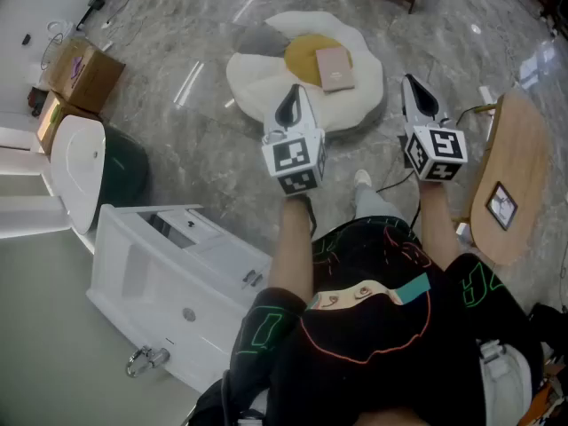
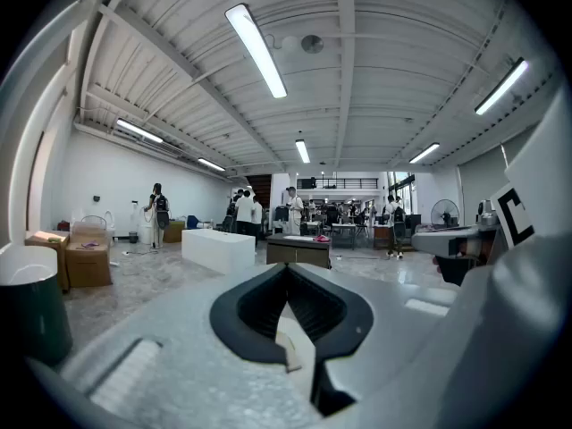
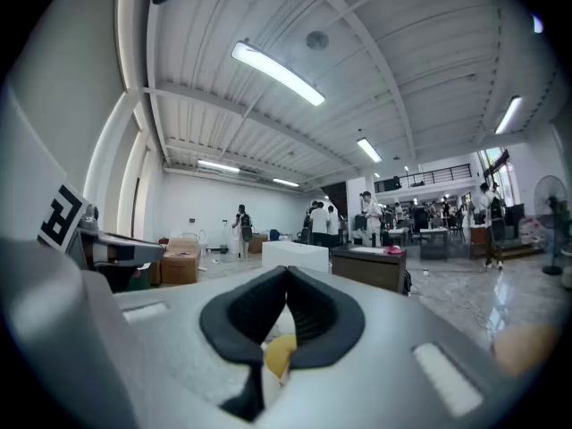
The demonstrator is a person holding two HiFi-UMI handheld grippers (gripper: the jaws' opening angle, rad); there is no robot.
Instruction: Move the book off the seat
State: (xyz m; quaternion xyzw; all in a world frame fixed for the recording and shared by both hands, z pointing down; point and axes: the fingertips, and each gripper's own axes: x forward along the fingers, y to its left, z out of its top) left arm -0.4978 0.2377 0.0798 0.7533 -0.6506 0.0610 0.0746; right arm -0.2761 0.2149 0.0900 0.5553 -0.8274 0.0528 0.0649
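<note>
A pink book (image 1: 335,67) lies flat on the yellow middle of a white egg-shaped floor seat (image 1: 257,78), in the head view. My left gripper (image 1: 288,107) hangs in the air just short of the seat's near edge, jaws shut and empty. To the right of the seat my right gripper (image 1: 419,96) is held at the same height, also shut and empty. Both are well apart from the book. In the gripper views the left gripper (image 2: 286,271) and right gripper (image 3: 286,275) point level across the hall, and neither view shows the book or the seat.
A white cabinet unit (image 1: 169,282) lies on the floor at the near left, beside a dark green bin (image 1: 124,171). Cardboard boxes (image 1: 80,74) sit at the far left. A round wooden table (image 1: 515,167) stands on the right. People (image 2: 241,211) stand far across the hall.
</note>
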